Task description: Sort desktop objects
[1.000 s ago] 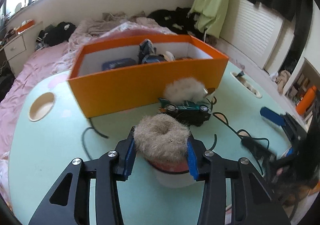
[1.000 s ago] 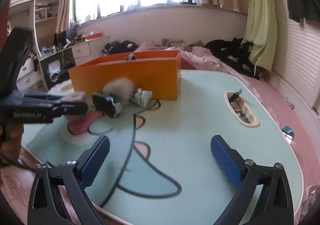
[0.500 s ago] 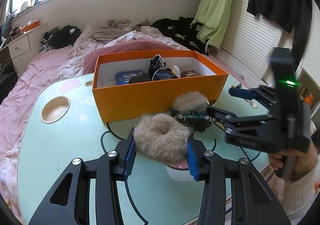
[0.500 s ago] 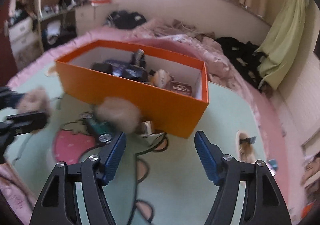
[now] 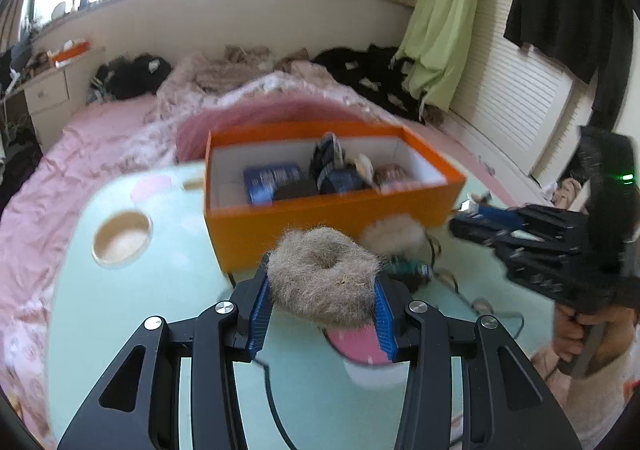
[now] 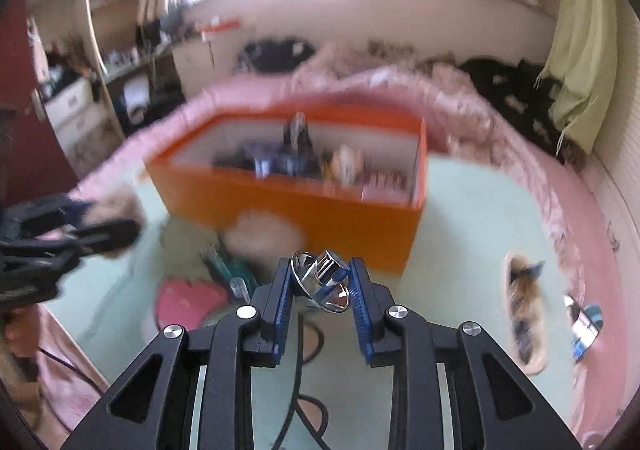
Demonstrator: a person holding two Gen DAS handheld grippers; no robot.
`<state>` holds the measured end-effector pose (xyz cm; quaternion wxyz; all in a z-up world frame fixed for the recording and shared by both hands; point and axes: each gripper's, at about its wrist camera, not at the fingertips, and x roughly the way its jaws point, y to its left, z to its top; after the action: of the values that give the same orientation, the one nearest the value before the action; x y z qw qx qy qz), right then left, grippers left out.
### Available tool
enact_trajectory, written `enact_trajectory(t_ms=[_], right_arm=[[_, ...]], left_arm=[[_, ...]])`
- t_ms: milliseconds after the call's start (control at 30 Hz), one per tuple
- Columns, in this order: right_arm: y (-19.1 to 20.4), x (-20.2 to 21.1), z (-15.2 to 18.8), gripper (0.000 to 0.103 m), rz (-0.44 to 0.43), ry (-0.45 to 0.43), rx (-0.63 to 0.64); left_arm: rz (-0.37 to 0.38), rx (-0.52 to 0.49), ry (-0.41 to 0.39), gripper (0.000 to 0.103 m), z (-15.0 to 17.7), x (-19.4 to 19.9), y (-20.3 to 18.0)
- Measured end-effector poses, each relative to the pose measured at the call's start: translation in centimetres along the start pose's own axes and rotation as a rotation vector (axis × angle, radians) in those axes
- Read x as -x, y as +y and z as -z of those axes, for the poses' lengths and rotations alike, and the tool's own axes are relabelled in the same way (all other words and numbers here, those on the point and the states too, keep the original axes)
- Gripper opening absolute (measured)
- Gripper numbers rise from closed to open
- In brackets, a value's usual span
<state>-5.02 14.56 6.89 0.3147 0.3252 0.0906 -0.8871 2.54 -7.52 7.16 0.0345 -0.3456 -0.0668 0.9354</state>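
Note:
My left gripper [image 5: 320, 290] is shut on a grey-brown furry ring [image 5: 320, 278], held above the table in front of the orange box [image 5: 320, 222]. My right gripper [image 6: 320, 278] is shut on a small shiny silver metal piece [image 6: 326, 282], also raised off the table. The box [image 6: 300, 206] holds several small items. A pale fluffy ball [image 5: 394, 236] and a teal toy car [image 5: 408, 270] lie against the box's front wall. The right gripper [image 5: 472, 218] also shows at the right of the left wrist view. The left gripper [image 6: 116, 226] shows at the left of the right wrist view.
The light green table has a round cup hole [image 5: 121, 240] at the left and a long recess [image 6: 524, 314] with small things at the right. A black cable [image 5: 460, 282] runs over the top. A pink bed lies behind the table.
The right jaws went from wide apart to closed on the silver piece, which came up off the table. The left gripper rose with the furry ring, so the box's inside shows more.

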Motion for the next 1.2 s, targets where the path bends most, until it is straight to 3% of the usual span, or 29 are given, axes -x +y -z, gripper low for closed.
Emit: enact_trajectory(t_ms=[67, 233, 267, 300, 333, 367, 400, 467, 733, 933, 1067, 1200], right_arm=[[-0.1, 0.9, -2.0, 0.027, 0.018, -0.064, -0.006], [-0.5, -1.6, -5.0, 0.027, -0.005, -0.098, -0.052], [-0.7, -2.8, -5.2, 0.028, -0.008, -0.087, -0.061], [-1.2, -4.3, -5.1, 0.038, -0.008, -0.058, -0.079], [-1.6, -6.2, -4.7, 0.050, -0.006, 0.005, -0.103], [-1.6, -6.6, -4.3, 0.058, 0.018, -0.037, -0.070], [-1.3, -6.8, -4.0, 0.066, 0.067, -0.052, -0.041], [-0.6, -6.9, -3.9, 0.065, 0.118, -0.048, 0.005], [-0.7, -7.3, -3.8, 0.065, 0.087, -0.050, -0.002], [-1.2, -3.6, -2.5, 0.065, -0.006, -0.079, -0.055], [-0.2, 1.1, -0.3, 0.080, -0.042, -0.153, -0.051], [1.2, 2.2, 3.5, 0.082, -0.026, -0.070, -0.018]], left_arm=[[-0.016, -0.007, -0.037, 0.044, -1.6, 0.2, -0.2], [-0.080, 0.040, -0.102, 0.045, -5.4, -1.7, -0.5], [-0.086, 0.042, -0.117, 0.048, -5.7, -2.3, -0.4], [-0.104, 0.042, -0.116, 0.055, -5.8, -3.5, -0.4], [-0.127, 0.044, -0.077, 0.075, -5.8, -5.1, -0.3], [-0.140, 0.053, -0.030, 0.081, -5.5, -6.4, 0.0], [-0.132, 0.072, 0.030, 0.081, -5.0, -7.8, 0.3], [-0.122, 0.070, 0.026, 0.081, -4.2, -8.6, 0.7], [-0.104, 0.062, 0.015, 0.081, -4.1, -8.5, 0.9], [-0.077, 0.116, -0.047, 0.081, -4.5, -5.4, 1.4], [-0.075, 0.052, -0.057, 0.081, -3.3, -2.3, 0.3], [-0.079, -0.042, 0.046, 0.082, 0.6, -1.7, -1.1]])
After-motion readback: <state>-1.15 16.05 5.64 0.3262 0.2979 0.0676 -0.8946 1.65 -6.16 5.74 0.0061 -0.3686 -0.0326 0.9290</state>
